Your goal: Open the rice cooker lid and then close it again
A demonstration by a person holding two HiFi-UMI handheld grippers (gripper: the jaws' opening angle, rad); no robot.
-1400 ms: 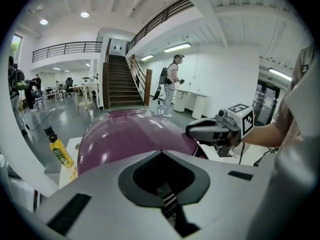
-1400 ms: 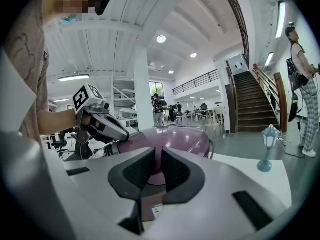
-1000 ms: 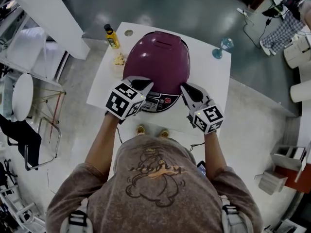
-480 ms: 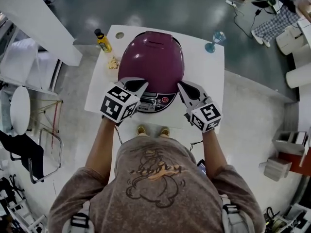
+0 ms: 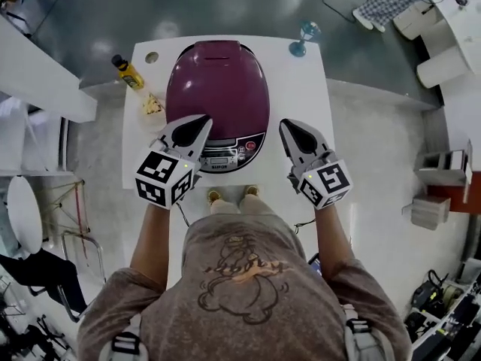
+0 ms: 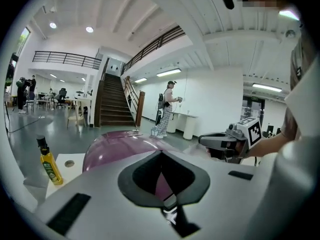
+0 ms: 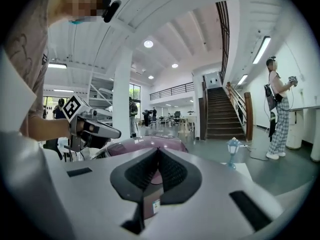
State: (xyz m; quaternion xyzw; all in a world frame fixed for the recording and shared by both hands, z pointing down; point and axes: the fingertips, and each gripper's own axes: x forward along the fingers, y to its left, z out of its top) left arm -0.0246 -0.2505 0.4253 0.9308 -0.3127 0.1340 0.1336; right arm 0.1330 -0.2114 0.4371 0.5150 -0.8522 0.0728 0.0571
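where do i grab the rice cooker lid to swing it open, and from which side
Take the lid at its front lip, just above the control panel, coming from the person's side. The dome is smooth, rounded and shows no handle, so the jaws would likely slip anywhere else. The rectangular recess sits at the far end, so the hinge is probably there.

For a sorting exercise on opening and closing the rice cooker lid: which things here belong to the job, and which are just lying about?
Belongs to the job: purple rice cooker with its lid down; left hand-held gripper; right hand-held gripper.

Lying about: yellow bottle; small blue lantern; crumpled yellowish scrap, all on the white table.
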